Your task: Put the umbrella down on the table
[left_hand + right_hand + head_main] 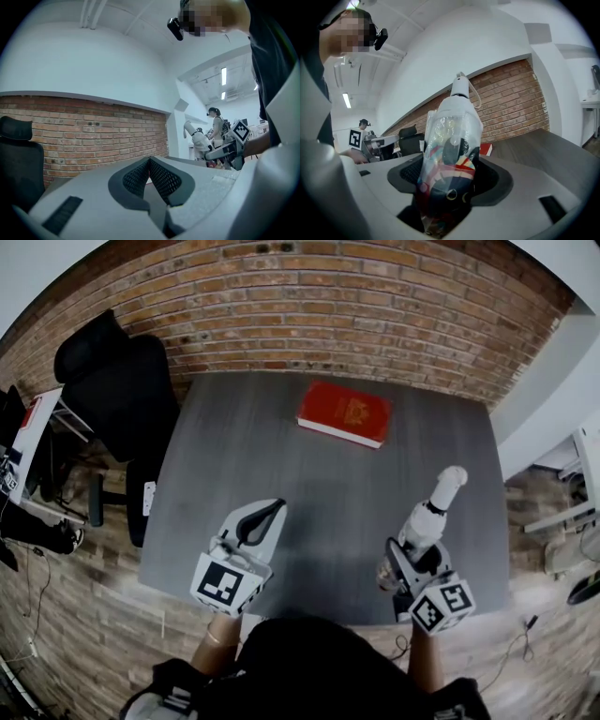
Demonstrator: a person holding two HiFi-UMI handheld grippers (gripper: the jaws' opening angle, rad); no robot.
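A folded umbrella point(428, 517) in clear plastic wrap, with a white handle pointing away from me, is held above the right part of the grey table point(281, 456). My right gripper point(411, 557) is shut on its patterned body. In the right gripper view the umbrella point(450, 140) fills the space between the jaws, tilted upward. My left gripper point(271, 513) hovers over the table's near left, its jaws shut with nothing between them point(150, 161). From the left gripper view the umbrella point(197, 139) and right gripper point(227, 150) show at the right.
A red book point(344, 413) lies at the table's far middle. A black office chair point(122, 390) stands left of the table. A brick wall point(309, 306) runs behind. A person point(218, 124) stands far off in the room.
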